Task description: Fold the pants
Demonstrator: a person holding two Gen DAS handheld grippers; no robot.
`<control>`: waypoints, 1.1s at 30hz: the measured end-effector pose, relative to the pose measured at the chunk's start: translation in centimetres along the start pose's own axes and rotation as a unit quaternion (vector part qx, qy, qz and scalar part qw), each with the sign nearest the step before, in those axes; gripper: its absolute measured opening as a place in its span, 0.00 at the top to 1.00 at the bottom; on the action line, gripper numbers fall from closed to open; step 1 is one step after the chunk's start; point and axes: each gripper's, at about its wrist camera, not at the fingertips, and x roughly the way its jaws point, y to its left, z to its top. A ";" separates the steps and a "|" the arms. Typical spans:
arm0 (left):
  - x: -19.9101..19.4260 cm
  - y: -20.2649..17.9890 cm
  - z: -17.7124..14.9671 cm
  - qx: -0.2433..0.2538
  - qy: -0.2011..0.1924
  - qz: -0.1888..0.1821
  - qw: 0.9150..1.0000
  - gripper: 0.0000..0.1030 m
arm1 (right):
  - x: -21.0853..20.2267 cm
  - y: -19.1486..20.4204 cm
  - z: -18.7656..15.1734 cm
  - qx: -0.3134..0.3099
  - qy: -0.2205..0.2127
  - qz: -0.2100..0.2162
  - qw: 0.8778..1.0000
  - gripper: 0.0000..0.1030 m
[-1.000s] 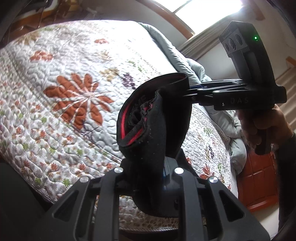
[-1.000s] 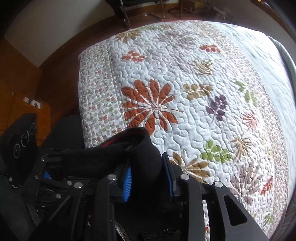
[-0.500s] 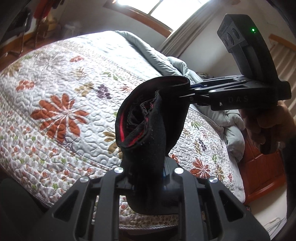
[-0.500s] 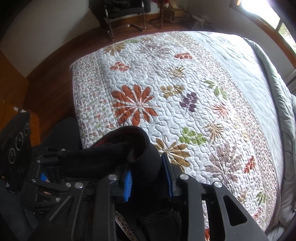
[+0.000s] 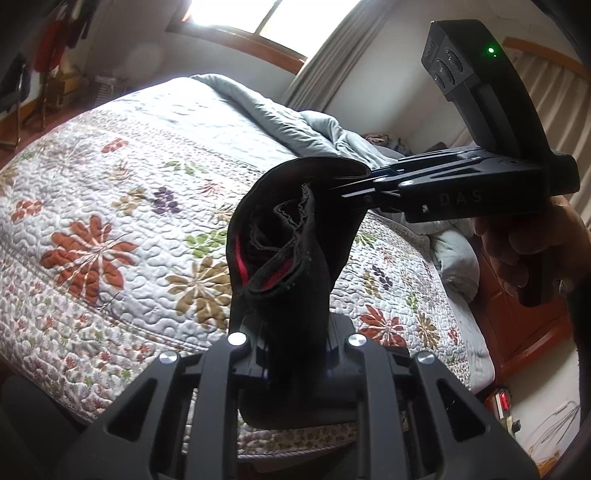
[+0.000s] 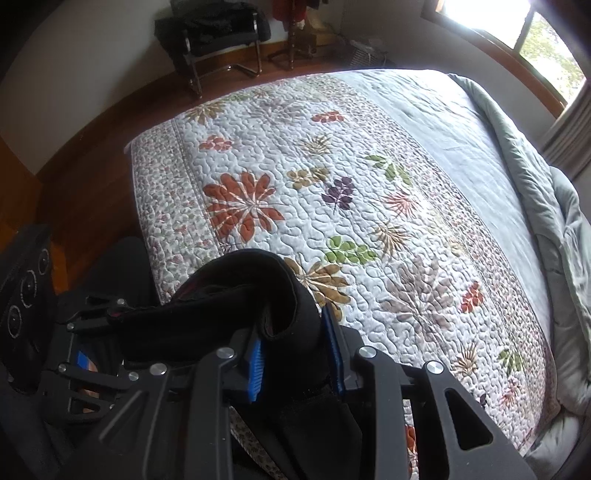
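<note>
Black pants (image 5: 291, 258) with a red stripe inside the waistband hang bunched between my two grippers, above the near edge of the bed. My left gripper (image 5: 295, 354) is shut on one part of the waistband. My right gripper (image 6: 295, 354) is shut on another part of the pants (image 6: 258, 295), its blue pads (image 6: 255, 365) pressing the cloth. In the left wrist view the right gripper (image 5: 354, 184) comes in from the right, held by a hand. In the right wrist view the left gripper (image 6: 96, 332) sits at the lower left.
A bed with a floral quilt (image 6: 332, 192) lies below and ahead. A grey duvet (image 6: 535, 192) is bunched along its far side. A chair (image 6: 218, 40) stands on the wooden floor beyond the bed. A window (image 5: 266, 18) is behind.
Both grippers have risen and swung with the pants held; more of the bed, the duvet and the window now shows. The grip on the pants is unchanged.
</note>
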 end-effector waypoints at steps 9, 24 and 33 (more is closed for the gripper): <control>0.5 -3.2 -0.5 0.035 0.001 -0.011 0.999 0.82 | -2.2 -2.0 -3.2 0.023 -0.018 -0.005 1.000 0.73; 2.5 -8.2 -1.5 0.084 0.012 -0.030 0.996 0.82 | -3.5 -5.1 -7.6 0.055 -0.042 -0.005 0.998 0.73; 4.1 -10.4 -2.4 0.107 0.026 -0.042 0.993 0.82 | -3.7 -7.1 -10.4 0.071 -0.045 -0.003 0.996 0.73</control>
